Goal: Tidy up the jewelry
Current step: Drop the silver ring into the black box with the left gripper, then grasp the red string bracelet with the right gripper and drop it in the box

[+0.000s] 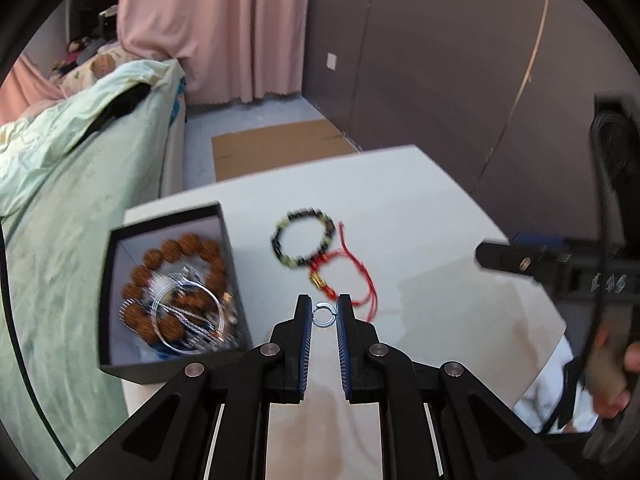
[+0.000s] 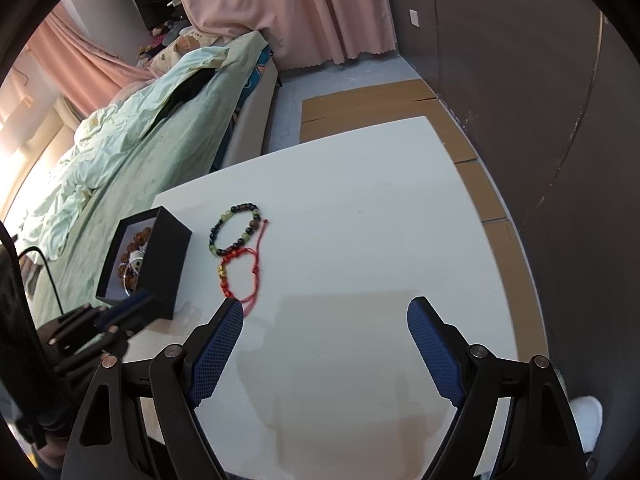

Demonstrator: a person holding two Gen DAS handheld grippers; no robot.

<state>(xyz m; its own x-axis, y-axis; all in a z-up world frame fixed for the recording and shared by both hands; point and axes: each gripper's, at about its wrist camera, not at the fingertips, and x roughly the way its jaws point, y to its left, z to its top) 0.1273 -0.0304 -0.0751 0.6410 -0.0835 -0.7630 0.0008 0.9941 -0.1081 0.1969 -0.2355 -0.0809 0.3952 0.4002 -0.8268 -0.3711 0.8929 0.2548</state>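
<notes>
Small silver ring (image 1: 325,314) pinched in the left gripper (image 1: 325,316) jaws.
Black open box (image 1: 120,300) at left holds some pieces; dark beaded bracelet (image 1: 303,243) and red cord bracelet (image 1: 340,280) wait on the white counter (image 1: 420,220); right gripper (image 2: 326,354) jaws wide, empty.

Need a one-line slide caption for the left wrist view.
Left gripper pinching a small silver ring above the white table, beside the black jewelry box.

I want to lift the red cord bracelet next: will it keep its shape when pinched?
Probably not. The red cord bracelet lies in a loose loop with thin trailing ends, so it likely flops. Its gold bead may swing the low side. It touches the beaded bracelet, which might drag along.
</notes>
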